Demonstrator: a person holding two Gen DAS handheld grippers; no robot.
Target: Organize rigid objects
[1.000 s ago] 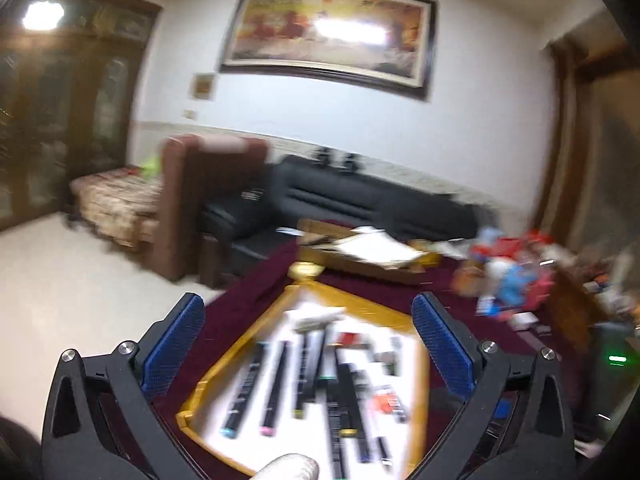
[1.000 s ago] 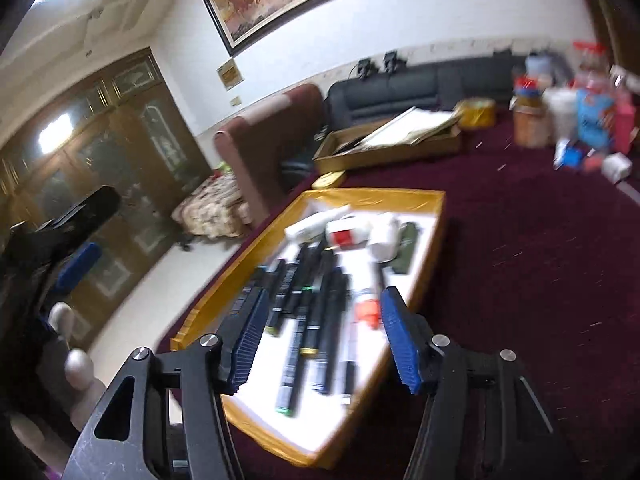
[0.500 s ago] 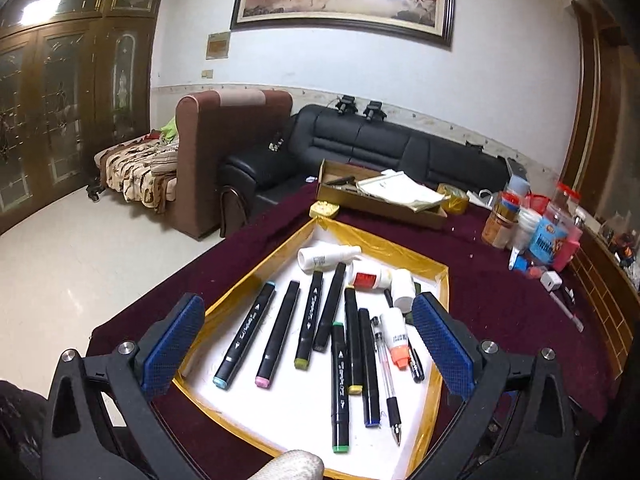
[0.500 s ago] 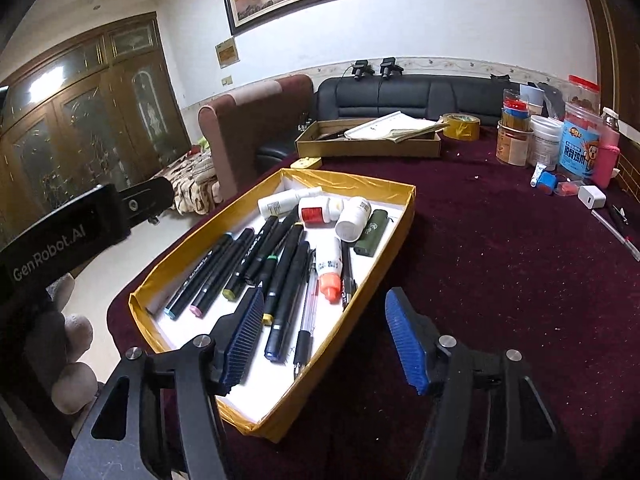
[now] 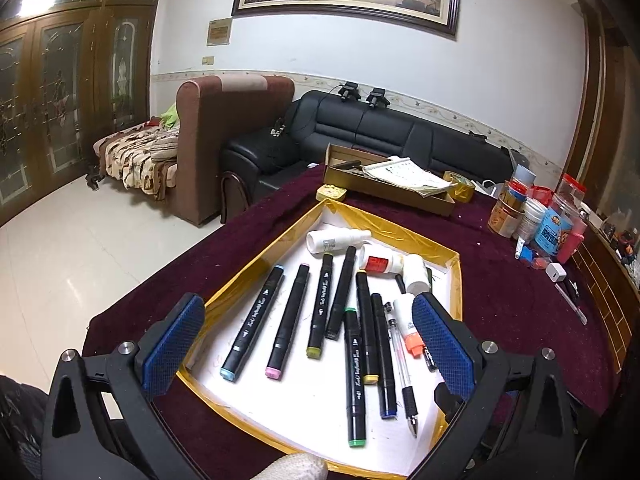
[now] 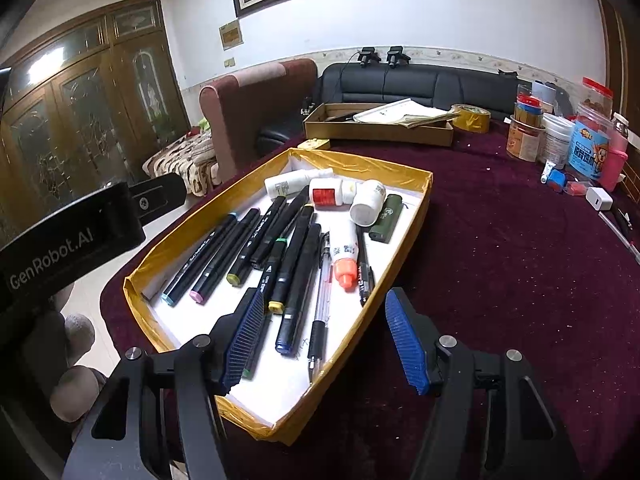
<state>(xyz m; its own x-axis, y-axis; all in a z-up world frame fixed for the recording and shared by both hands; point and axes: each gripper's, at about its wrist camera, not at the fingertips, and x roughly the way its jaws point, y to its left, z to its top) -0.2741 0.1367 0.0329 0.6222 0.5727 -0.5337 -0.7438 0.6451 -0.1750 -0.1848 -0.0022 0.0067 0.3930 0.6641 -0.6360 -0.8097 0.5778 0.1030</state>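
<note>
Table [image 5: 500, 300]: fills the lower and right of both views; deep maroon, napped cloth, soft and matte.
Tray [image 5: 256, 264]: centre of both views; shallow rectangular box, glossy gold-taped rim, flat white paper floor. All the task's things lie inside it.
Markers [image 5: 256, 320]: lower centre; long black rigid plastic barrels with coloured end caps, lying roughly parallel, several touching or overlapping.
Bottles [image 6: 298, 182]: far end of the tray; small white smooth cylinders on their sides, one with a red label.
Glue tube [image 6: 346, 256]: right of the markers; white body, orange nozzle.
Pens [image 5: 402, 364]: slim, clear-barrelled and black, along the tray's right side.
Green case [image 6: 386, 218]: dark, rounded, near the tray's right wall.
Left gripper [image 5: 308, 344]: lower frame, above the tray; jaws spread wide, holding nothing.
Right gripper [image 6: 324, 336]: lower frame, over the tray's near right wall; jaws wide apart, empty.
Step in hand: judged a choice of item; the scene fits sorting under way or finished equally.
Handling: round, slick barrels may roll; grip across mid-barrel, clear of neighbours.
</note>
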